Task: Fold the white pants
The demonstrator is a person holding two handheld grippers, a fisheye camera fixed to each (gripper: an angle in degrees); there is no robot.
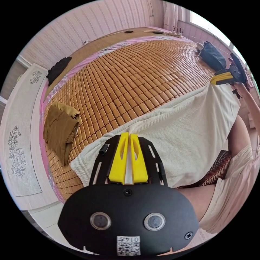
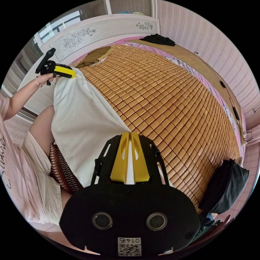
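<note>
The white pants [image 1: 178, 130] hang stretched between my two grippers over the near edge of the bed's bamboo mat [image 1: 127, 78]. My left gripper [image 1: 129, 135] is shut on one top corner of the cloth, with a strip of white fabric between its yellow jaws. The right gripper [image 1: 212, 81] shows at the far right of the left gripper view, pinching the other corner. In the right gripper view my right gripper [image 2: 129, 134] is shut on the white pants [image 2: 81, 122], and the left gripper [image 2: 73, 76] holds the far corner at upper left.
A brown garment [image 1: 61, 127] lies crumpled on the mat near the footboard [image 1: 19, 130]. A black garment [image 1: 58, 67] lies at the far side, a dark blue one [image 1: 214, 55] at the other end. The person's legs [image 1: 238, 135] are beside the bed edge.
</note>
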